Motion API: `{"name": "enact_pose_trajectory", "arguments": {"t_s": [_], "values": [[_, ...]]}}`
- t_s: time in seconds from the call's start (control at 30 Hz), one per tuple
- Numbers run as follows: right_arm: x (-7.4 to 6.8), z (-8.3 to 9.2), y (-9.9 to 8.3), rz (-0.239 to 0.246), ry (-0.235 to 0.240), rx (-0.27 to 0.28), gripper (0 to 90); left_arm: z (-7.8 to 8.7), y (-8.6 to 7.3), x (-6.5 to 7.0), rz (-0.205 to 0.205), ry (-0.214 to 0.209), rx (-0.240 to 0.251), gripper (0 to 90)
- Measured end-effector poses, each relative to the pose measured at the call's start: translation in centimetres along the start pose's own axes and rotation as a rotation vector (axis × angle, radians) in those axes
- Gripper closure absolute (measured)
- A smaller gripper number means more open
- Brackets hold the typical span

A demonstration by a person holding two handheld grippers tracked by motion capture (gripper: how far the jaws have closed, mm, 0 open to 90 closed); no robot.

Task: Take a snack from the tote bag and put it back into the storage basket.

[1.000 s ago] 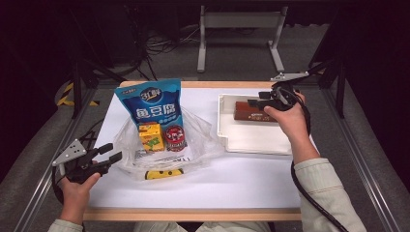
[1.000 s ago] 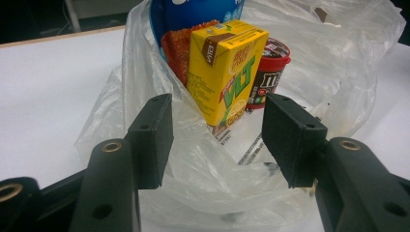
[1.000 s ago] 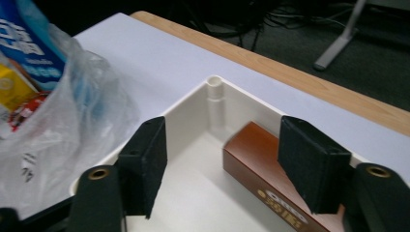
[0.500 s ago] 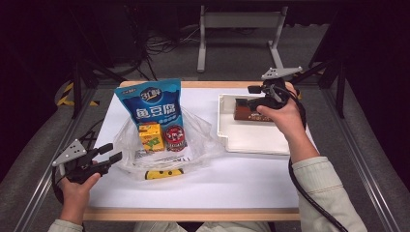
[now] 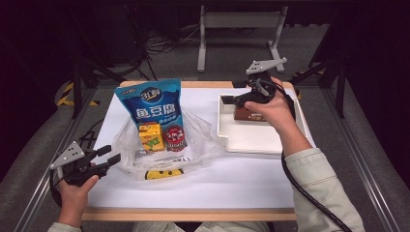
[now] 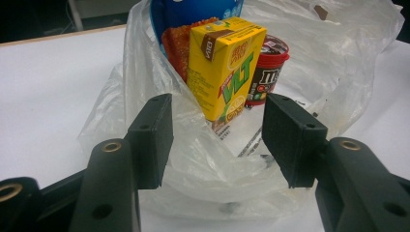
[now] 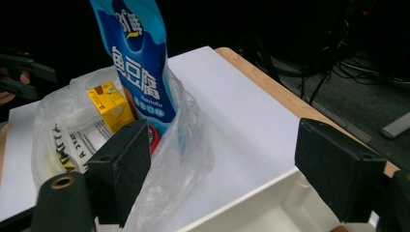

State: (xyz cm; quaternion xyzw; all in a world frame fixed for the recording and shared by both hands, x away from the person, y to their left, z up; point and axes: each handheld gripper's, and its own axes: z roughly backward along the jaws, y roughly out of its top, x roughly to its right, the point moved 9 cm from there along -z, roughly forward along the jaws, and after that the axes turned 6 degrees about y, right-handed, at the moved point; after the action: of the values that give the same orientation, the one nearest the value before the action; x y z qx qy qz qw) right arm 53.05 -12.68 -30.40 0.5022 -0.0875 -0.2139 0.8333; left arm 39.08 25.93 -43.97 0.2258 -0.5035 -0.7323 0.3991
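Now, right gripper: jaws just opened wide, empty — above the tray
Brown box: lying in tray
Left gripper: half open, empty — by the bag

Reads "VLT" on yellow drink carton, "m&m's" on red tub, "鱼豆腐" on blue pouch.

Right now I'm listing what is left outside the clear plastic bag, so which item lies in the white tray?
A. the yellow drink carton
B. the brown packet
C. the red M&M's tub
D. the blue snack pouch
B: in the high view the brown packet lies in the white tray beneath the right claw, while the carton, tub and pouch sit in the clear plastic bag.
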Motion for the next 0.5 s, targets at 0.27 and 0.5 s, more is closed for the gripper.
{"name": "enact_pose_trajectory", "arguments": {"t_s": [0.27,0.5], "values": [[-1.0,-2.0,1.8,0.044,0.058,0.004,20.3,0.5,-0.3,0.0,0.004,0.004,0.000,45.3],[-1.5,-3.4,2.6,0.062,0.084,-0.001,20.4,0.6,-0.3,0.0,0.004,0.001,0.001,45.3]]}}
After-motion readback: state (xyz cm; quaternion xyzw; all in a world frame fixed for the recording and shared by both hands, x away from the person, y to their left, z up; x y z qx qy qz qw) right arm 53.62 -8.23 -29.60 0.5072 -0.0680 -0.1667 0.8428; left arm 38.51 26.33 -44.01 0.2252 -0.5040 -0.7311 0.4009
